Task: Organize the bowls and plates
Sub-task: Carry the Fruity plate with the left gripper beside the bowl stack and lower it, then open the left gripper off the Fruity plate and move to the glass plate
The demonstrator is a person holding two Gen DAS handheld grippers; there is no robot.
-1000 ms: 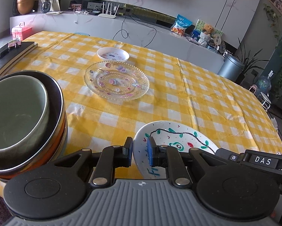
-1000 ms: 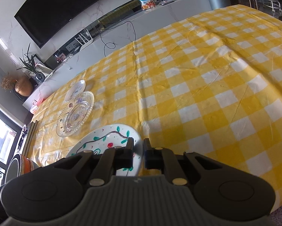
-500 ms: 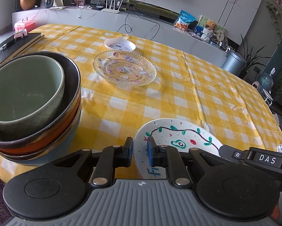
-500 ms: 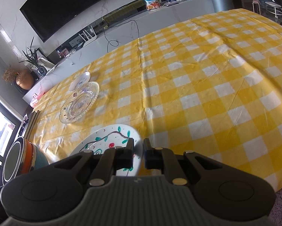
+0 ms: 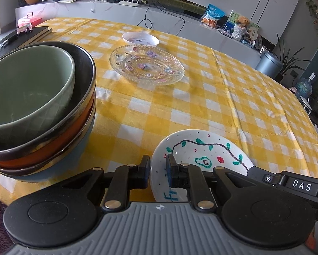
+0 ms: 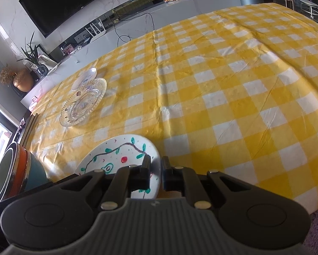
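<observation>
Plates and bowls are only partly sorted: the painted plate (image 5: 203, 155) sits at the near edge of the yellow checked table (image 5: 222, 97), gripped on two sides at once, while the glass plate (image 5: 146, 64) and the small white dish (image 5: 140, 38) lie farther back, just beside each other, and the stacked bowls (image 5: 38, 106) stand to the left near the same table edge. The left gripper (image 5: 156, 170) is narrowed down onto the plate's left rim, one finger above and one outside it, and the right gripper (image 6: 155, 170) is pinched almost fully closed over the opposite rim, as its own view shows. Both appear to be clamped on that one plate. Whether the plate is lifted clear of the cloth or resting on it, I cannot tell. My reading is that the step in hand is carrying this plate over to the glass plate to start a pile. Doing it well probably means moving both hands together at the same pace, so neither rim twists out of its pinch, and keeping the plate level. The bowl stack is close on the left, so the path should swing clear of it. Setting down should be gentle, since glass under ceramic could chip, and the plate should be centred before either grip lets go.
</observation>
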